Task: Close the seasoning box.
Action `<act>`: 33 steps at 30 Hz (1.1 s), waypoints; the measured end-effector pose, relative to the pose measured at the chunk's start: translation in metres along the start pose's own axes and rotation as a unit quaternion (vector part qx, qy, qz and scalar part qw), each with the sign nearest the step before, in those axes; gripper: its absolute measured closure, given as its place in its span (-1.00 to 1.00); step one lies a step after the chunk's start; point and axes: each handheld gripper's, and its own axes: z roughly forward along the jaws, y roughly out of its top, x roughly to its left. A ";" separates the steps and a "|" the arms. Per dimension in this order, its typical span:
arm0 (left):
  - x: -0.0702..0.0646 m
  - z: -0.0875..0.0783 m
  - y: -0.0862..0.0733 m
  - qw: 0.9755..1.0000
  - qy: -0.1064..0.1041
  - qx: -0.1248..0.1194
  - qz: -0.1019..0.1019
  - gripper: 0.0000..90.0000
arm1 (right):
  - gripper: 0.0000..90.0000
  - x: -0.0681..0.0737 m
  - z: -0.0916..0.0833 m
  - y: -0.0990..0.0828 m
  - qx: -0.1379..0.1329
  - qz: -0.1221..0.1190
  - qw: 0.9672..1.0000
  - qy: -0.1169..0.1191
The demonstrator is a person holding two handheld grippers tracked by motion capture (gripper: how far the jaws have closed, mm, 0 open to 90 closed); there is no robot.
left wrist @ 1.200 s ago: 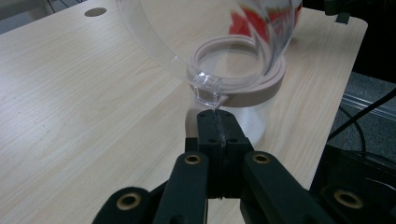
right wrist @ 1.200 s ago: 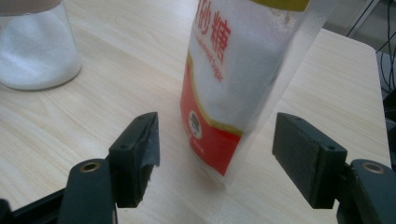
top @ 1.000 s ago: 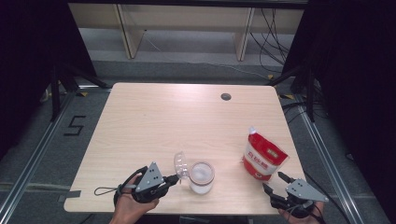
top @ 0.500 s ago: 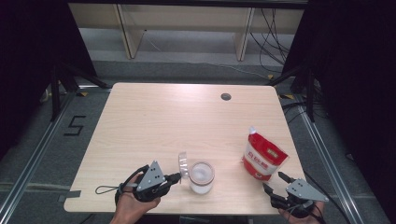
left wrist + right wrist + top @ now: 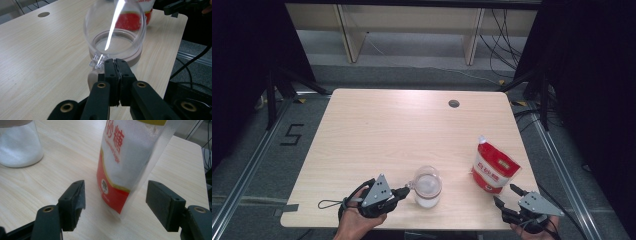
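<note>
Left gripper [image 5: 404, 190] sits at the near edge of the table [image 5: 377, 125], left of centre, pointing right toward the jar [image 5: 428, 187]. In the left gripper view its jaws are pressed together with hardly a gap, clamped on the small clear tab [image 5: 98, 61] at the hinge of the jar's lid [image 5: 115, 27]. The lid is clear and domed, tipped up and open above the jar's beige rim [image 5: 136, 56]. The jar stands upright near the front edge, about midway across, with white granules in its lower part.

Right gripper [image 5: 503, 200] rests at the near right corner, held in a hand [image 5: 532, 231]. Jaws are spread wide and grasp nothing; in the right gripper view the sugar pouch [image 5: 130, 160] stands just beyond and between them, no pad touching it. The pouch is red and white, upright, right of the jar and apart from it.

A dark round grommet [image 5: 454, 104] sits in the far part of the tabletop.
</note>
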 end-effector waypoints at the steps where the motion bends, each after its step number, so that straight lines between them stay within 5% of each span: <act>1: 0.001 0.000 0.000 1.000 -0.003 -0.005 -0.003 0.90 | -0.27 0.000 0.000 0.000 0.001 0.002 1.000 0.001; 13: 0.004 -0.007 -0.003 1.000 0.006 -0.008 -0.024 0.46 | -0.27 0.000 0.000 0.000 0.000 0.002 1.000 0.000; 14: 0.006 -0.008 -0.003 1.000 0.004 -0.007 -0.012 0.40 | -0.28 0.000 0.000 0.000 0.000 0.002 1.000 0.000; 17: 0.006 -0.009 -0.006 1.000 0.008 -0.008 -0.026 0.15 | -0.28 0.000 0.000 0.000 -0.001 0.003 1.000 0.001; 20: 0.009 -0.010 -0.009 1.000 0.008 -0.008 -0.014 0.04 | -0.29 0.001 0.000 0.000 0.002 0.005 1.000 0.007; 21: 0.008 -0.010 -0.011 0.999 0.010 -0.004 -0.034 -0.12 | -0.30 0.001 0.000 0.000 0.002 0.007 1.000 0.007; 24: 0.009 -0.010 -0.012 0.999 0.012 0.000 -0.042 -0.27 | -0.30 0.001 0.000 0.000 -0.003 0.004 1.000 -0.001; 33: 0.012 -0.012 -0.018 0.999 0.008 0.006 -0.051 -0.41 | -0.31 0.001 0.000 0.000 0.001 0.009 1.000 0.005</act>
